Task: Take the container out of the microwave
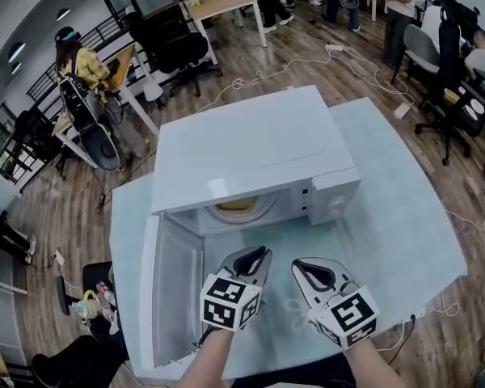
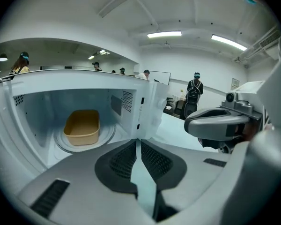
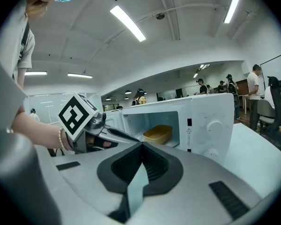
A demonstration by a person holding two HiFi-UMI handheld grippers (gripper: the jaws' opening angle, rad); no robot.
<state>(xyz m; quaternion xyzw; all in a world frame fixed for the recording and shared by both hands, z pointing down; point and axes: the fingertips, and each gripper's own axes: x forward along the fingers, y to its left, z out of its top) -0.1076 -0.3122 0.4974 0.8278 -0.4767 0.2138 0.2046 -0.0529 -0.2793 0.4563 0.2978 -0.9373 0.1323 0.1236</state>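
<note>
You have the first part settled: the microwave [image 1: 250, 148] stands with its door [image 1: 175, 293] swung wide open, out to the left of your left gripper [image 1: 261, 254], so the cavity is free to reach into; the container [image 2: 82, 126] itself is not yet touched; it sits on the turntable [image 2: 110, 134] inside, ahead of your left gripper and a little to its left, and ahead of your right gripper [image 1: 298, 265], slightly to its right in that gripper's own view; both grippers hang over the worktop [image 1: 404, 233] just outside the opening, side by side, neither past the threshold. Your left gripper has its jaws pressed together at the tips with nothing between them; your right gripper is the same, clenched and empty.

So nearly the whole job is left, in my judgement: part the jaws of whichever gripper you mean to use; go in through the opening; take the container by its rim or wall; lift it clear of the turntable; bring it out onto the worktop. From the head view only a sliver of the container shows under the microwave's roof, so how far back it sits is hard to say; in the gripper views it appears roughly centred on the turntable, apart from the side walls, which should leave room for opened jaws.
</note>
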